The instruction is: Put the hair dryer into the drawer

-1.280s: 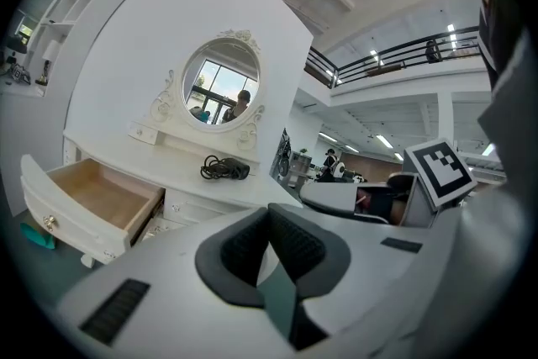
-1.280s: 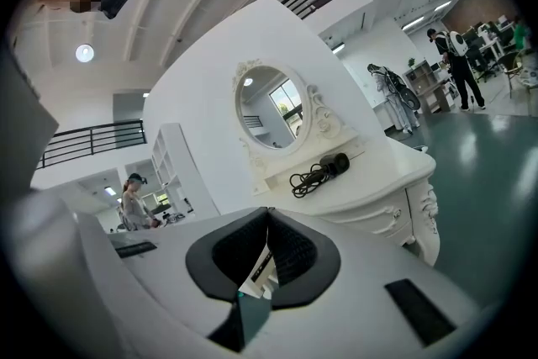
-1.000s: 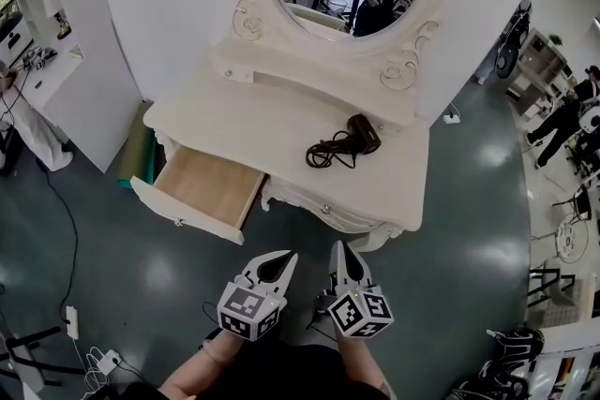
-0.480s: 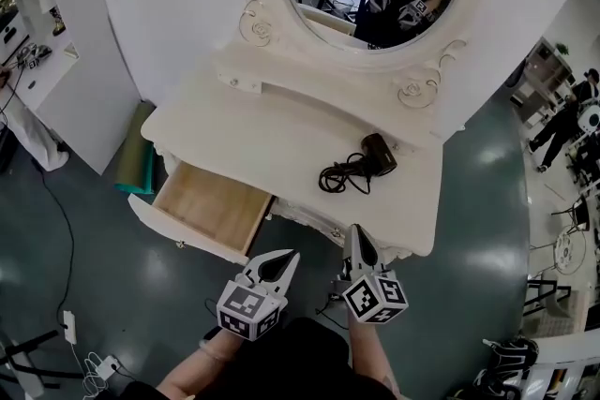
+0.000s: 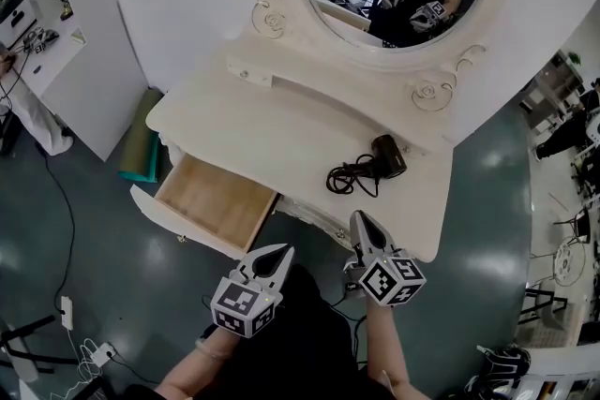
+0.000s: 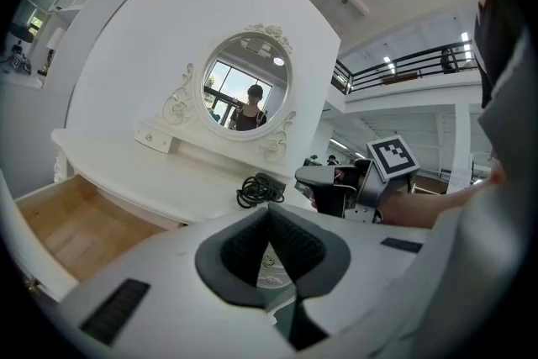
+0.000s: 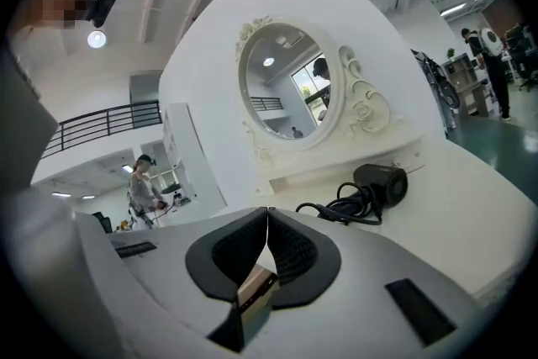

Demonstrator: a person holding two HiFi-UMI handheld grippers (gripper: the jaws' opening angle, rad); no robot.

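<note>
The hair dryer [image 5: 387, 155] lies on its side on the white table [image 5: 272, 126], right of centre, with its cord [image 5: 352, 178] bundled against it. The drawer [image 5: 211, 201] at centre left stands pulled out and bare, seemingly ready to receive it. Both tongs are closed tip to tip and hold nothing: the right tongs [image 5: 360, 220] point up the frame at the dryer, probably as the nearer pair, and the left tongs [image 5: 284, 250] hang below the drawer's corner. Against a second ago, the right tongs have come from well short of the table to its front edge.
</note>
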